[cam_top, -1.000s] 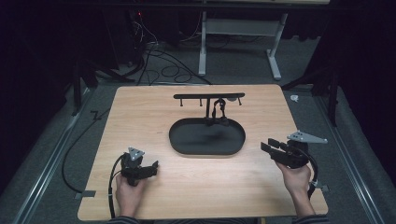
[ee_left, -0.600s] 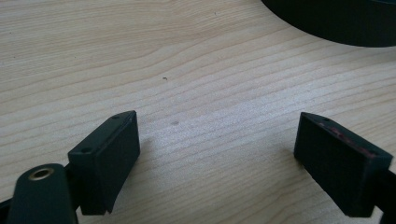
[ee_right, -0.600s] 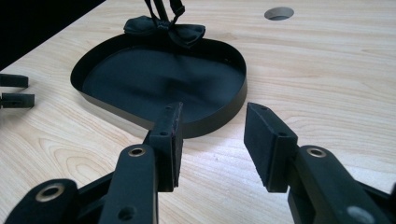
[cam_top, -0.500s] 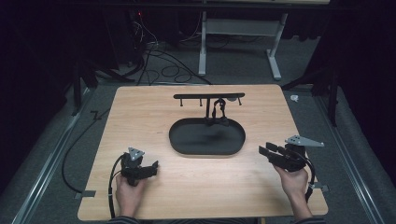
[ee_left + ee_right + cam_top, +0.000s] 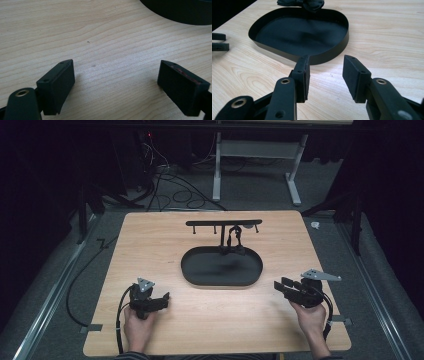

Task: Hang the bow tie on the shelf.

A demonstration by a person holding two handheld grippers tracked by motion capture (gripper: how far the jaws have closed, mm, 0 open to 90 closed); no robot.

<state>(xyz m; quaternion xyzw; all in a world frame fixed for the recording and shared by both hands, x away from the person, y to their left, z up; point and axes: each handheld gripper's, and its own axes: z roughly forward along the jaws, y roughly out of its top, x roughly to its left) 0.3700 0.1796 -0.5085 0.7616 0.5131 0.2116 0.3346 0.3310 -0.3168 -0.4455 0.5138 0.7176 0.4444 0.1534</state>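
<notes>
A black oval tray (image 5: 221, 282) lies at the middle of the wooden table (image 5: 150, 245). Behind it stands a black T-shaped rack (image 5: 223, 223), and a small black strap-like item (image 5: 234, 240) hangs from it down to the tray's far rim. My left gripper (image 5: 164, 301) rests near the front left, open, with bare wood between its jaws (image 5: 116, 80). My right gripper (image 5: 280, 285) is at the front right, pointing at the tray's rim (image 5: 322, 56). Its jaws (image 5: 325, 62) stand open on nothing.
The tray's edge (image 5: 175, 10) shows at the top right of the left gripper view. The left gripper's jaws (image 5: 219, 41) appear at the left edge of the right gripper view. Cables and a table frame (image 5: 255, 150) lie on the dark floor beyond.
My right gripper has drifted a little toward the near edge of the table. The left gripper has kept still.
</notes>
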